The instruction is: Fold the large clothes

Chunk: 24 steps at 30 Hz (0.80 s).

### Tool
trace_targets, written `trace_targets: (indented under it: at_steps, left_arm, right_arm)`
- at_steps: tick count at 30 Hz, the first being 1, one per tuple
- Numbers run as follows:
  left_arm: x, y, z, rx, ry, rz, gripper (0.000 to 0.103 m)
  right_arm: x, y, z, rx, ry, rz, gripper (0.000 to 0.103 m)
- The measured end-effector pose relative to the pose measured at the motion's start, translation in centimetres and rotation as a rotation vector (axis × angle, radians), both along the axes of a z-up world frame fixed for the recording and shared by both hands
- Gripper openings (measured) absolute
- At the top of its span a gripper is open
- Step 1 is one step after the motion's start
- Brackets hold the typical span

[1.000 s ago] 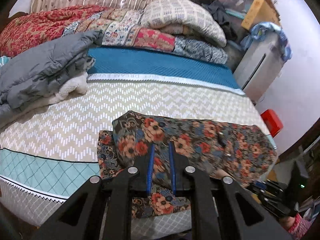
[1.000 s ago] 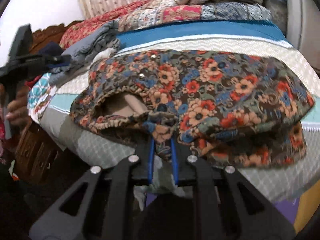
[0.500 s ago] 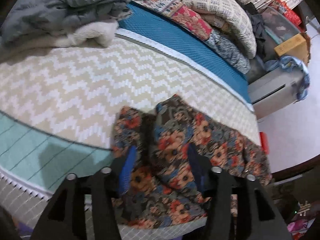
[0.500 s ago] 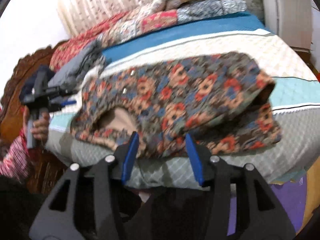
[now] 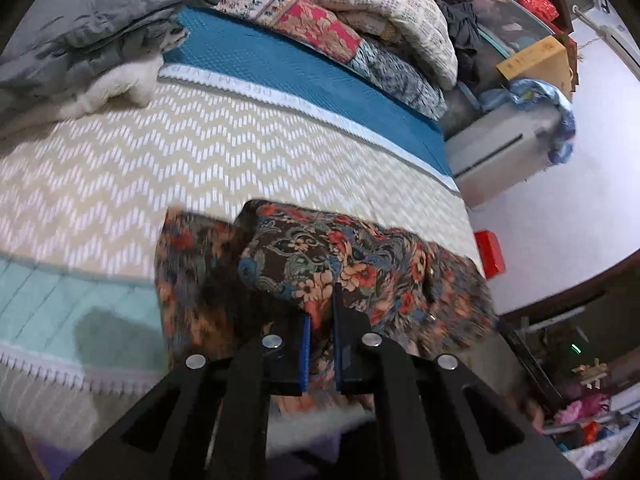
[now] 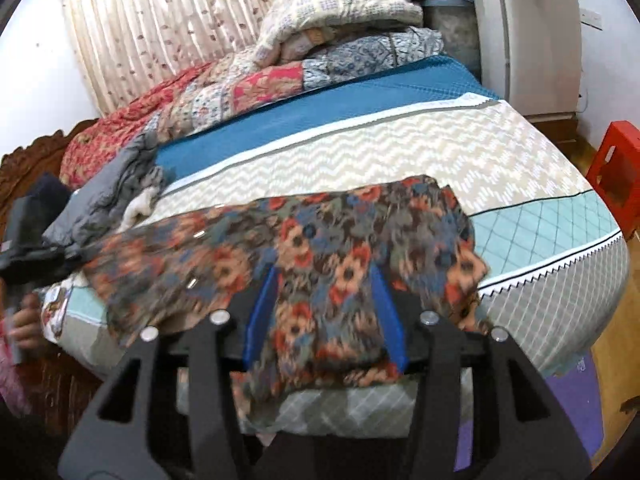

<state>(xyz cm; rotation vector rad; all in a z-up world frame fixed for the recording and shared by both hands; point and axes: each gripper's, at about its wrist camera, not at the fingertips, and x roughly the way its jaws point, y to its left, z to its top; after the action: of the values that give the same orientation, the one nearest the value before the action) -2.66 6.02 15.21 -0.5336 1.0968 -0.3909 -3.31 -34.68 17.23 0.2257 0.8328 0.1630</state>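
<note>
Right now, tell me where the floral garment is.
The floral garment lies along the near edge of the bed, on the chevron bedspread, in both wrist views; the grey folded blanket sits beyond it toward the headboard.

Soft even indoor light, a faint shadow cast on the bedspread (image 5: 104, 332), floral garment (image 6: 320, 264) smeared by motion blur, edges bowed by fisheye, corners blacked out.

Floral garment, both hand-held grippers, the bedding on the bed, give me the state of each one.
Floral garment: folded over, lying on the bed's near edge.
Left hand-held gripper: shut on a garment fold.
Right hand-held gripper: open, above the garment.
Grey blanket: folded, stacked.
Quilts: piled at the far side.
</note>
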Motion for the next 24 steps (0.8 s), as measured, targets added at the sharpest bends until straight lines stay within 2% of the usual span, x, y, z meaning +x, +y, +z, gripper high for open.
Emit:
trace_targets:
  at_steps: [1,3,5,6,7,8,10,12,13,14,16,17,21,24]
  left_arm:
    - [-0.4,0.1,0.2,-0.007,0.01,-0.004,0.014]
    - [-1.5,0.1,0.0,0.039,0.023,-0.005,0.014]
    - [-1.3,-0.3,-1.2,0.142,0.03,0.009,0.014]
    - [-0.8,-0.7,-2.0,0.195,0.03,0.016,0.014]
    - [0.0,-1.1,-3.1,0.245,0.031,0.024,0.014]
    - [0.9,-1.6,-4.8,0.319,0.034,0.029,0.013]
    - [2.7,-2.9,-8.5,0.432,0.048,0.013,0.01]
    - [2.8,-3.3,-9.3,0.477,-0.005,0.034,0.007]
    - [2.6,-4.0,-8.8,0.529,-0.046,0.029,0.007]
    - [2.5,-4.4,-8.5,0.564,-0.048,0.017,0.007]
    - [1.8,-4.4,-7.4,0.577,-0.06,-0.001,0.007]
    - [1.1,-3.8,-6.4,0.557,-0.075,-0.007,0.007]
    - [-1.5,-0.3,-2.4,0.43,-0.13,0.062,0.007]
    - [-2.4,1.9,0.0,0.324,-0.18,0.143,0.007]
  right_arm:
    - [0.3,-0.2,-0.4,-0.001,0.006,-0.008,0.047]
    - [1.3,-0.9,-2.4,-0.022,0.053,-0.048,0.047]
    - [2.9,-1.8,-5.8,-0.048,0.172,-0.099,0.047]
    - [3.4,-2.3,-7.4,-0.025,0.219,-0.105,0.047]
    - [3.6,-2.5,-8.4,-0.006,0.216,-0.114,0.047]
    - [3.5,-2.3,-8.3,-0.021,0.183,-0.113,0.047]
    - [3.5,-1.4,-7.9,-0.065,0.177,-0.095,0.051]
    - [3.4,-1.2,-7.5,-0.081,0.176,-0.072,0.052]
    - [3.3,-1.4,-7.1,-0.071,0.175,-0.066,0.052]
    - [3.0,-1.6,-6.7,-0.051,0.169,-0.067,0.052]
    - [2.4,-2.3,-5.4,0.005,0.133,-0.076,0.052]
    - [2.2,-2.5,-4.9,0.019,0.114,-0.073,0.052]
    - [2.7,-1.2,-2.3,0.036,0.039,-0.018,0.052]
    - [4.0,1.1,-1.7,0.054,0.019,0.041,0.052]
